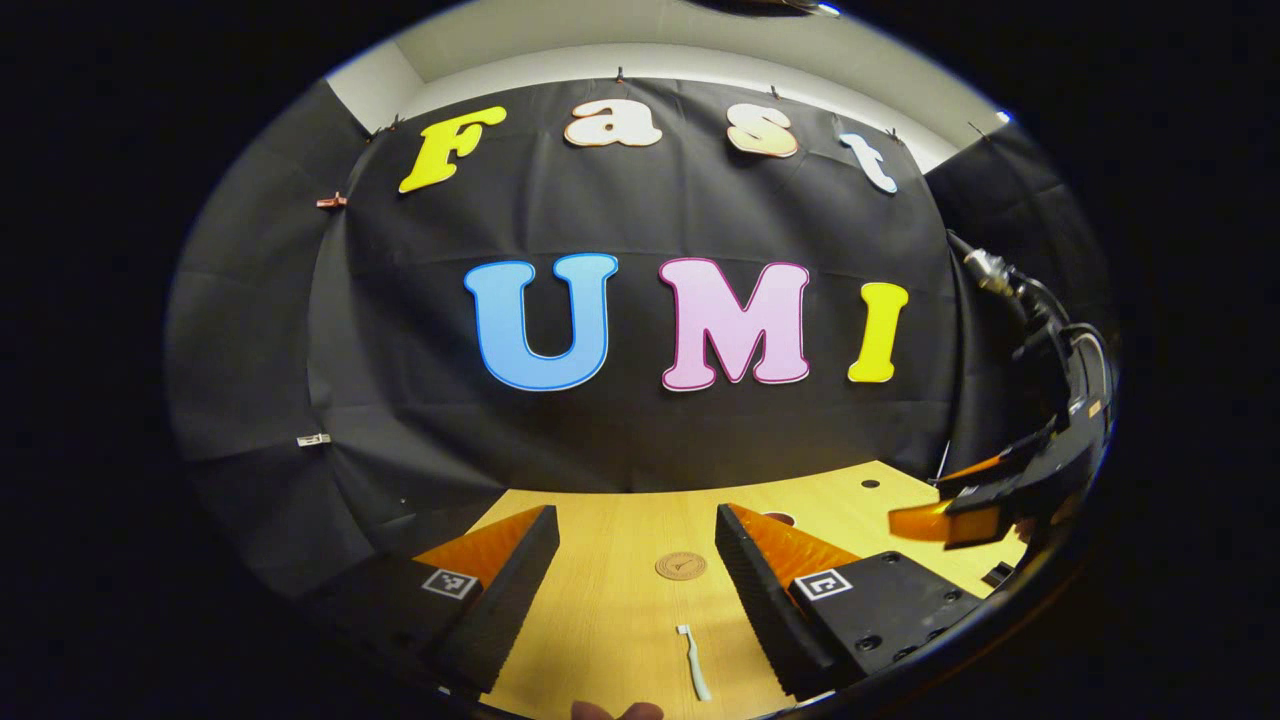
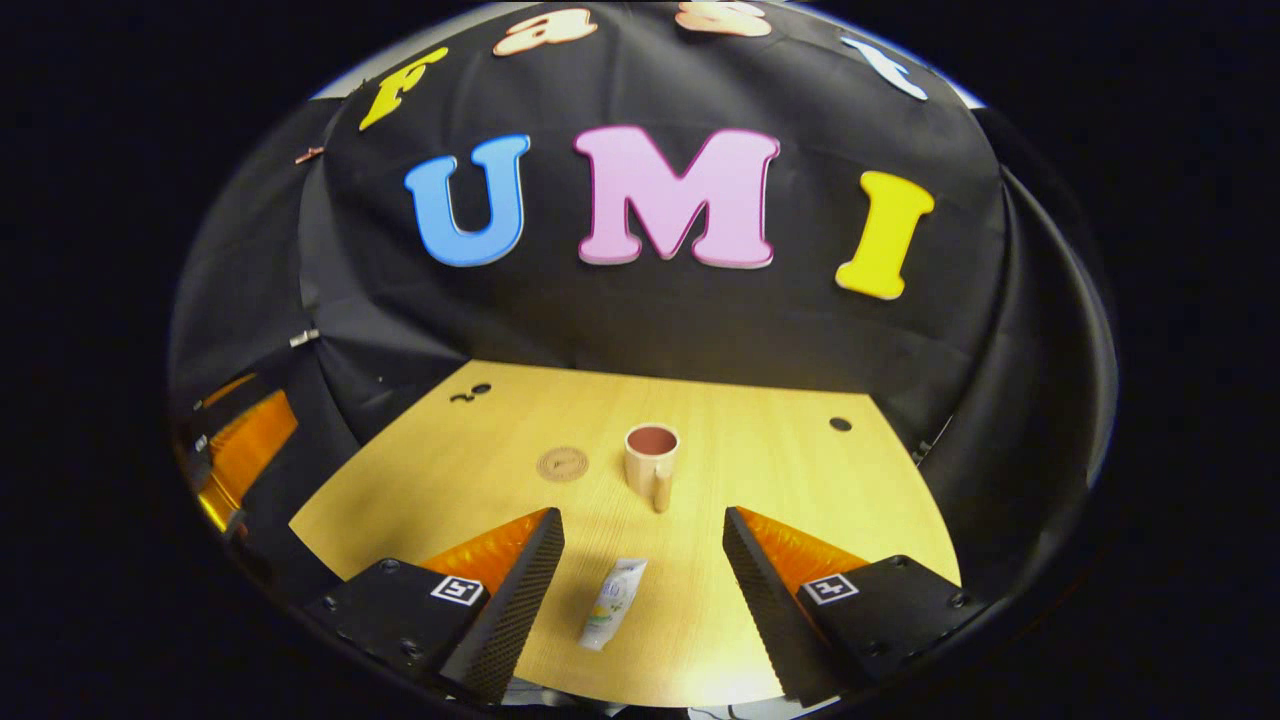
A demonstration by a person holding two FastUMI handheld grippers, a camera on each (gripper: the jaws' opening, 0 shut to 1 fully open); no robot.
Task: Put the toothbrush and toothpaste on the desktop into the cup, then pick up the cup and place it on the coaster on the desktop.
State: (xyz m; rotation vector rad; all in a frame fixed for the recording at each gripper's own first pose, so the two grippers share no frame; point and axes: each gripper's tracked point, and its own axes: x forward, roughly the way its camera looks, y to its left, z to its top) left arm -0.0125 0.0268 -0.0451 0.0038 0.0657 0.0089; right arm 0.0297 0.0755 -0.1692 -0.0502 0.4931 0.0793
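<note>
Toothbrush (image 1: 692,660), pale and slim, lies flat on the desktop (image 1: 620,610) between the released left claw (image 1: 636,570).

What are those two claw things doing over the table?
A person holds one gripper in each hand above a wooden desk. Both are open and hold nothing. The left gripper points at a toothbrush lying flat, with the round coaster beyond it. The right gripper points at the toothpaste. The cup stands beside the coaster, with nothing seen inside it.
</note>
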